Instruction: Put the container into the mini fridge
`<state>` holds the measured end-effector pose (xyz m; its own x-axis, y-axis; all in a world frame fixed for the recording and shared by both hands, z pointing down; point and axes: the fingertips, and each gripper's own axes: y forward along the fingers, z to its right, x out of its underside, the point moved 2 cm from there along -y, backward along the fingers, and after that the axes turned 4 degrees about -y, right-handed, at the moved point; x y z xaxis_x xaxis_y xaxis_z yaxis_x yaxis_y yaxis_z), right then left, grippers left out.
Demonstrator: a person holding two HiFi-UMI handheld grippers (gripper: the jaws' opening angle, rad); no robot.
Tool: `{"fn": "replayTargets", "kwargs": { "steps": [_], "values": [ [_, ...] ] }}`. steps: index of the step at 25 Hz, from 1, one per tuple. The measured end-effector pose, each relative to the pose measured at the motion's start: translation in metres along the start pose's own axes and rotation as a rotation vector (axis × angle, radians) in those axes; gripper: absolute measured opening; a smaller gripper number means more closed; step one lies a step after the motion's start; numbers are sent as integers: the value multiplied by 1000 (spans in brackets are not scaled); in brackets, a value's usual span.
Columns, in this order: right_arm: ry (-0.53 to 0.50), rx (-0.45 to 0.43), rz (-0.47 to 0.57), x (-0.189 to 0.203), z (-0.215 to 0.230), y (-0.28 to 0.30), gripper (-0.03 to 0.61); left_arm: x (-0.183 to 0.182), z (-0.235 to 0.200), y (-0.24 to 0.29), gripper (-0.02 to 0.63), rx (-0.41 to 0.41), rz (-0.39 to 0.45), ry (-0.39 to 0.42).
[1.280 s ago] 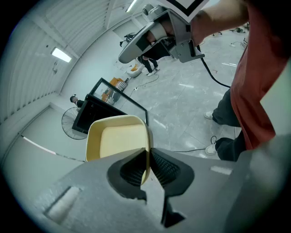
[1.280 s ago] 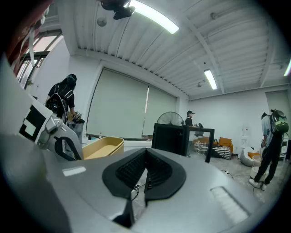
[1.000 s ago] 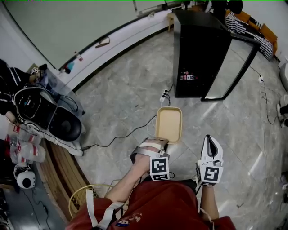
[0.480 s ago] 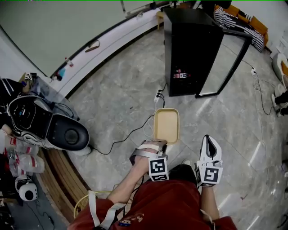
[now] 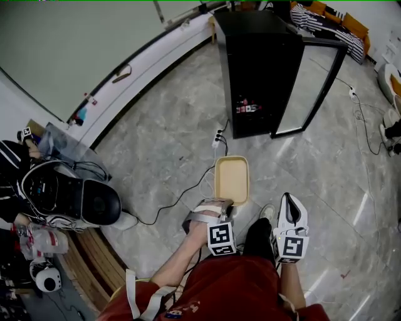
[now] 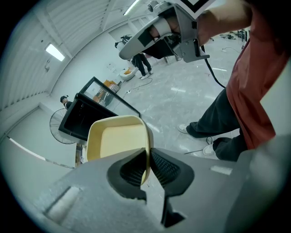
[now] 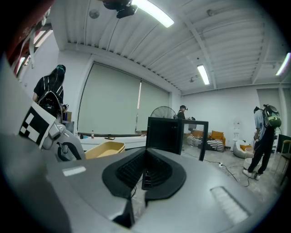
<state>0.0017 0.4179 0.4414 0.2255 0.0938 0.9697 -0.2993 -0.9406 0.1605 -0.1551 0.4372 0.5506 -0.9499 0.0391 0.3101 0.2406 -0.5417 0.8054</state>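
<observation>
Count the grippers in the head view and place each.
2. The left gripper holds the yellow container by its near rim; the right gripper sits to its right, jaws together, empty.

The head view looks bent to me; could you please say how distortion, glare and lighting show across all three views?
Head view: fisheye curves the wall base, and the glossy floor shows glare streaks. Left gripper view: dark round corners; container sharp. Right gripper view: ceiling strip light blows out white.
</observation>
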Motion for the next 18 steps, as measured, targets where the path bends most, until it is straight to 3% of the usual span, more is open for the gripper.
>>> {"fn": "replayTargets", "kwargs": {
  "steps": [8,18],
  "values": [
    [25,0,-12,13,58,54,0,-34,-46,44,37,18,-22,9],
    [55,-25,8,7,163,135,0,-101,-126,97,37,17,-75,16]
  ]
}}
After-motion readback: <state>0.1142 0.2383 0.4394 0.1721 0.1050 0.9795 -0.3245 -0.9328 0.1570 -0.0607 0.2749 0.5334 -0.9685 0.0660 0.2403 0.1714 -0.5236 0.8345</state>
